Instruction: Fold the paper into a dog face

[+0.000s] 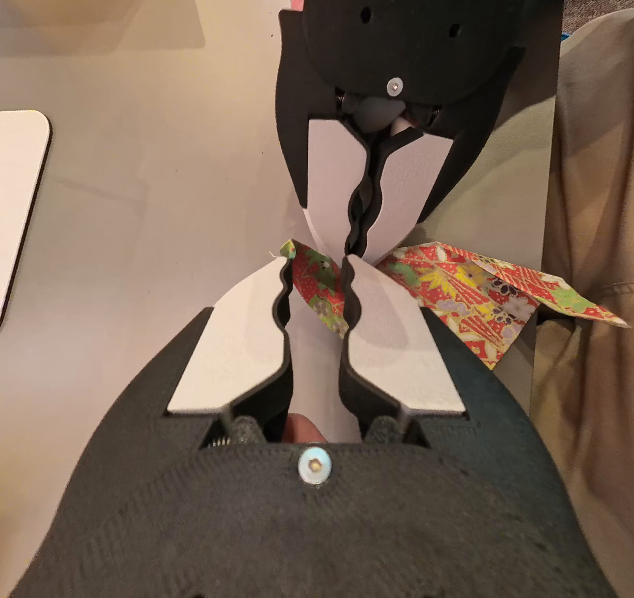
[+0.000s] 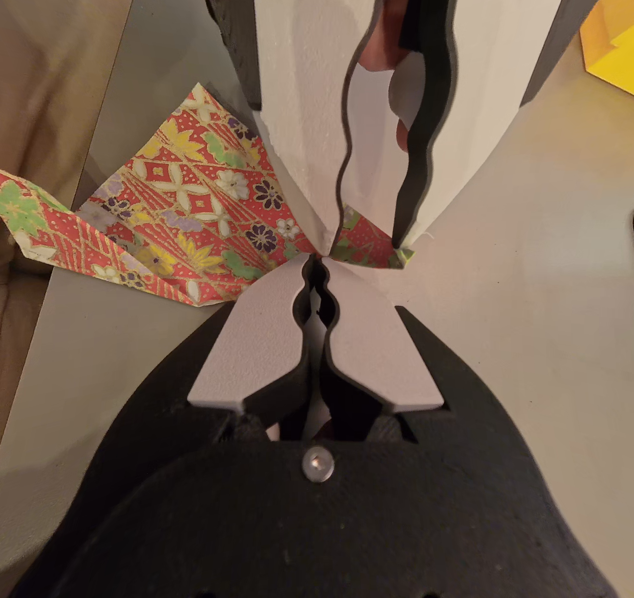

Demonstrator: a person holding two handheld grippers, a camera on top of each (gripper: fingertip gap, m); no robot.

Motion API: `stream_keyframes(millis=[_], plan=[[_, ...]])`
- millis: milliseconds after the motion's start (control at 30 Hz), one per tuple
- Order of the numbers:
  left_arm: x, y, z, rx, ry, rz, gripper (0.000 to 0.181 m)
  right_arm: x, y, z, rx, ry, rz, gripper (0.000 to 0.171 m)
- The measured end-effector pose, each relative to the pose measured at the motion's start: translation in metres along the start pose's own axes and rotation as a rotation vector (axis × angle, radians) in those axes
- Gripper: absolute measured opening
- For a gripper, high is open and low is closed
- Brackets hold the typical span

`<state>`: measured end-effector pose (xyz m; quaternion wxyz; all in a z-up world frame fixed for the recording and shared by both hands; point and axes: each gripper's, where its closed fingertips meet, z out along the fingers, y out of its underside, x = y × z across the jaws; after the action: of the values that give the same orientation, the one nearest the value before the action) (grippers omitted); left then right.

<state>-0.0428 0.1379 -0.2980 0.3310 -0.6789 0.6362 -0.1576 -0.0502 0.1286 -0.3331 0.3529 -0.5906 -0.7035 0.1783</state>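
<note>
Paper (image 2: 192, 210): thin, limp, overhanging table (image 2: 480, 307) edge. Right gripper (image 2: 317, 265) pinches its fold; left gripper (image 1: 315, 265) spread astride the corner.

The left gripper (image 1: 314, 262) comes in low, with its two white fingers (image 1: 240, 334) apart and a gap between the tips. The right gripper (image 2: 317, 259) points straight at it from the other side, so the two sets of tips nearly meet nose to nose. The right gripper's wavy black jaws are pressed together, with only thin slits between the bumps. A bit of the person's finger (image 1: 303, 428) shows behind the base of the left gripper's fingers.
</note>
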Motion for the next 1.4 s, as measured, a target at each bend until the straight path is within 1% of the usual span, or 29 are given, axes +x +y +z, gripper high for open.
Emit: stream_keyframes(millis=[800,1400], plan=[[0.002,-0.008,0.003,0.012,0.017,0.033,0.027,0.000,0.000,0.000,0.000,0.001,-0.002,0.000],[0.004,-0.011,0.001,0.048,0.026,0.000,0.028,0.000,0.000,0.000,0.001,0.001,-0.002,0.000]])
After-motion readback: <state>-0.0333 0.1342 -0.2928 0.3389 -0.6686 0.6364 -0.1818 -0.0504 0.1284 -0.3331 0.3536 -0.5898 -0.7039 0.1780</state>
